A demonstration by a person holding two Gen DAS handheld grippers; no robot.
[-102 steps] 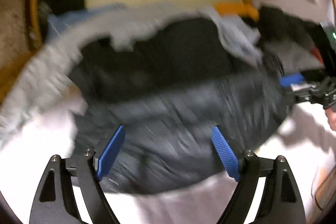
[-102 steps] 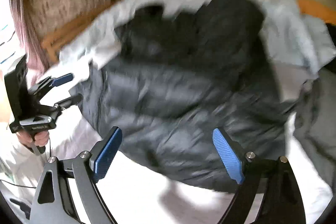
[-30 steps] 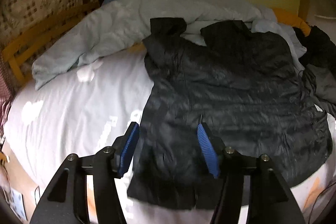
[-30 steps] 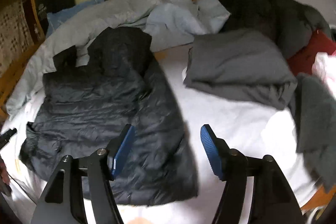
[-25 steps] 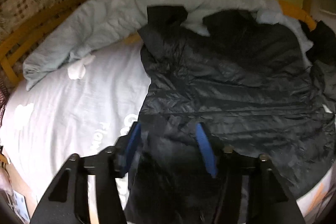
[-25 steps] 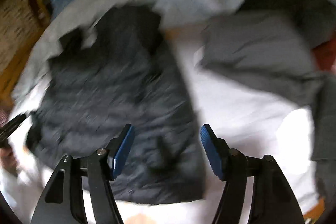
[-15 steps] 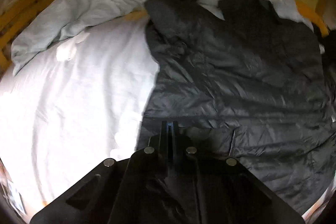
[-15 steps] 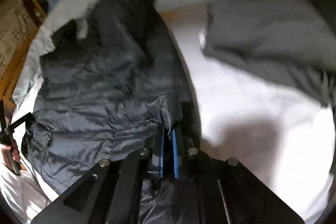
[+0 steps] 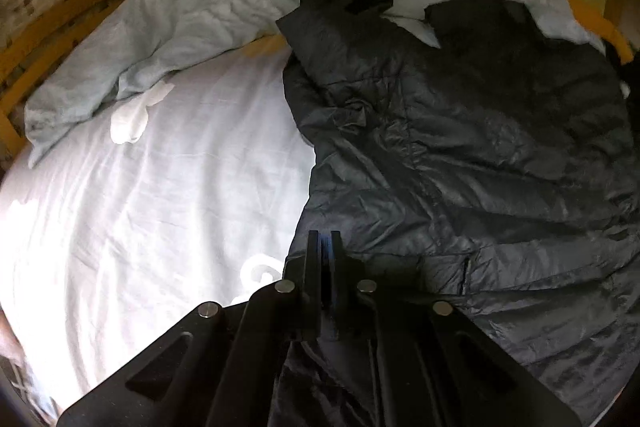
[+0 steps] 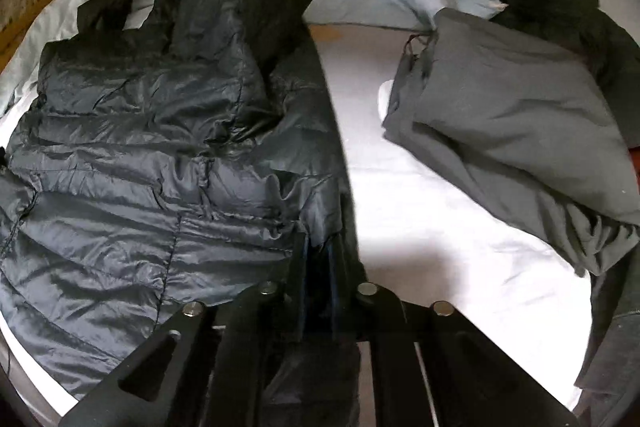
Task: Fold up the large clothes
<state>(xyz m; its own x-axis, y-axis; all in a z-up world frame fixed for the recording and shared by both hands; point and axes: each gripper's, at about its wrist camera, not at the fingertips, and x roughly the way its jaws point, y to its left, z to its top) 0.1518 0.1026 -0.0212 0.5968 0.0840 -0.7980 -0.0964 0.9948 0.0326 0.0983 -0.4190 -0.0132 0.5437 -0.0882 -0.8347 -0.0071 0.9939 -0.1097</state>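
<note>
jacket (image 9: pixel 460 147) hem edges pinched by left claw (image 9: pixel 325 247), right claw (image 10: pixel 318 251).

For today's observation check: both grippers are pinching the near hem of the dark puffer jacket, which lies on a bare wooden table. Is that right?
Not quite. The left gripper and right gripper do pinch the dark puffer jacket at its near hem, but it lies on a white bedsheet, not a table, as the left wrist view shows.

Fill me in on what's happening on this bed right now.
A person with a gripper in each hand is folding a dark puffer jacket spread on the white bed sheet. The left gripper is shut on the jacket's bottom hem near one corner. The right gripper has just eased open slightly but pinches the hem at the other. A grey garment lies beside.
</note>
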